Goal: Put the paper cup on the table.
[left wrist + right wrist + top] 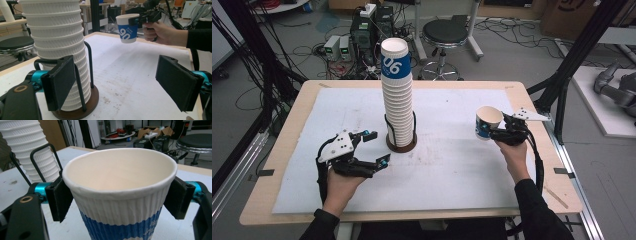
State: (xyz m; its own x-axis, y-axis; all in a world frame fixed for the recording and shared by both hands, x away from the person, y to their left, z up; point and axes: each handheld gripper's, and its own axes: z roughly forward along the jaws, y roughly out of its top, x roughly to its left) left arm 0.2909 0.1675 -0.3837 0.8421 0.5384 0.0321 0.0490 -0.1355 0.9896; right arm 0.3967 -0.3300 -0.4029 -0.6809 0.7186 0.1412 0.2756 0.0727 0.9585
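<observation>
A tall stack of white ribbed paper cups [397, 90], the top one with a blue band, stands in a black wire holder on a round brown base [401, 146] at mid-table. My left gripper [378, 147] is open just left of the base, low over the mat. In the left gripper view the stack [57, 47] rises right behind the left pad [60, 82], with nothing between the jaws. My right gripper [490, 129] is shut on a single white-and-blue cup [487, 122], held above the table's right side. Its pads [59, 198] press both sides of that cup [120, 202], whose mouth is open and empty.
A white mat [452, 170] covers the wooden table [292, 130]. Behind the table are a black stool [444, 32], electronics and cables on the floor [357, 40]. Black frame posts [569, 65] stand at the right.
</observation>
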